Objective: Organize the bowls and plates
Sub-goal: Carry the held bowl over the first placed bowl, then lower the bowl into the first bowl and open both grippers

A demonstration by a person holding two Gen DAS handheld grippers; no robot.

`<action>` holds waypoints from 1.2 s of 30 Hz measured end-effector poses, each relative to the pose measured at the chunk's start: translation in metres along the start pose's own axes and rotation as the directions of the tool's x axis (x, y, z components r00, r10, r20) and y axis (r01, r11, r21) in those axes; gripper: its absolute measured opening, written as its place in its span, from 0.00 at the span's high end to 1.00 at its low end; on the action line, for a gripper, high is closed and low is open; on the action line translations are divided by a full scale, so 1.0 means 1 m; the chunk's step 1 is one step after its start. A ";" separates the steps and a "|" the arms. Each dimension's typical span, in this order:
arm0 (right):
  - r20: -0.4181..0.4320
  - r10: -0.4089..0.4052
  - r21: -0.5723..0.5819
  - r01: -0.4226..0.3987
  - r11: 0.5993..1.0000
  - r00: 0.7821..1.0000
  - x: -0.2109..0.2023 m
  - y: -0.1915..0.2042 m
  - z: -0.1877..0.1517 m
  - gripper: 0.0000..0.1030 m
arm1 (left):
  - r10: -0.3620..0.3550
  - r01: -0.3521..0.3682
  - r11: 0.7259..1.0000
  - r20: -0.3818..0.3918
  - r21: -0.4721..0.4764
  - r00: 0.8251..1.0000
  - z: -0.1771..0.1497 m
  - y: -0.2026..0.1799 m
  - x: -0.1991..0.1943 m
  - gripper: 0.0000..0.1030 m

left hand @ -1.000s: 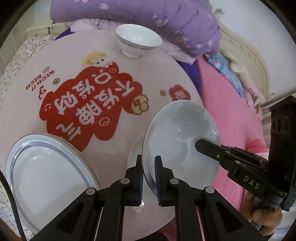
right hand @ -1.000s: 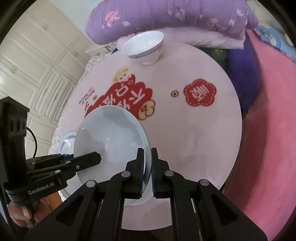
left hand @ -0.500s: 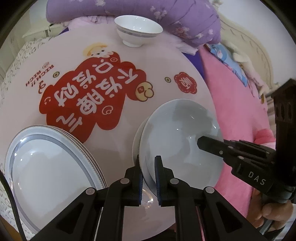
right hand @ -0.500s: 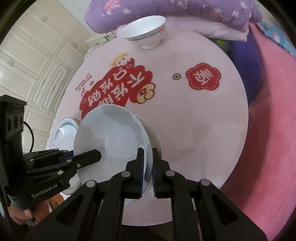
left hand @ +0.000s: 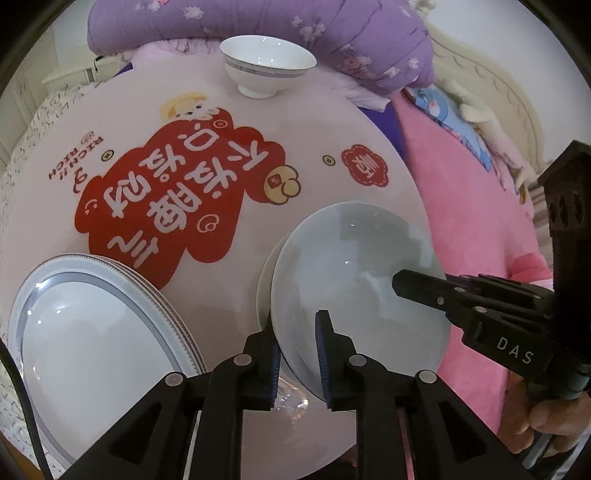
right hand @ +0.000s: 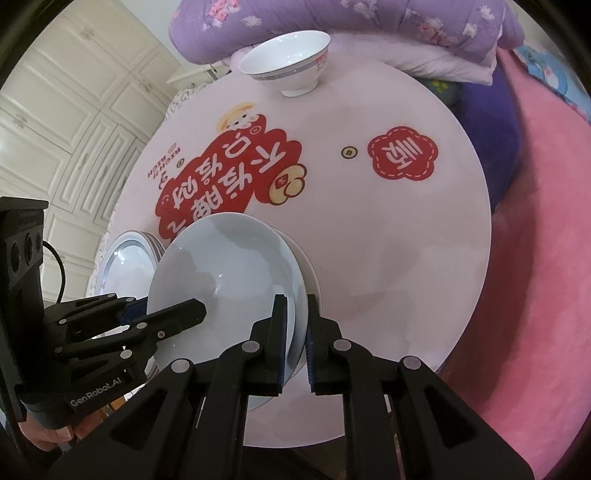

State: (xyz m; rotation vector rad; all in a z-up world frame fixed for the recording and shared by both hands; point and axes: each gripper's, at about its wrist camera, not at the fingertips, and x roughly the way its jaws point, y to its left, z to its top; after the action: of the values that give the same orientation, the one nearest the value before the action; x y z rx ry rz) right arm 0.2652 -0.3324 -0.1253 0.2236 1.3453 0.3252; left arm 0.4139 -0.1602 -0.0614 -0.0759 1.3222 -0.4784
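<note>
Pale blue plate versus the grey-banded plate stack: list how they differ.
Rim: the pale blue plate is plain; the grey-banded plate stack carries a grey ring. Contact: the pale blue plate's edge sits between the fingers of the left gripper, whose jaws have just been opening, and the right gripper; the stack is untouched. Support: the blue plate lies over one white plate; the stack holds several. Both are round and glossy.

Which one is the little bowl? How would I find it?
Find the round pink table with the big red cartoon sticker. Go to its far edge, just before the purple quilt. The small bowl stands there alone on a foot: deep, white, with a grey band, unlike the flat plates near the grippers.
</note>
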 end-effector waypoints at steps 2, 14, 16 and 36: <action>-0.003 -0.002 -0.004 0.002 1.000 1.000 0.000 0.001 0.000 0.90 | -0.016 0.016 1.000 -0.011 -0.011 1.000 0.002 0.002 0.001 0.82; 0.022 -0.018 -0.030 0.019 0.999 1.000 -0.010 0.006 0.004 0.66 | -0.085 0.082 0.994 -0.037 -0.070 0.996 0.015 0.001 0.002 0.50; 0.023 -0.016 -0.028 0.016 0.999 1.000 -0.012 0.005 0.005 0.66 | -0.064 0.063 0.996 -0.018 -0.067 0.998 0.016 -0.001 -0.005 0.28; 0.120 0.021 0.070 -0.029 0.997 0.993 -0.011 -0.025 0.046 0.01 | 0.019 -0.007 0.989 0.081 -0.150 0.997 0.046 0.045 -0.019 0.12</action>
State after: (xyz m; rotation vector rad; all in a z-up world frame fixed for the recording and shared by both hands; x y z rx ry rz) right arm 0.3107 -0.3581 -0.1142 0.3155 1.2376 0.2804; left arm 0.4673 -0.1224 -0.0469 -0.2095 1.2759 -0.3608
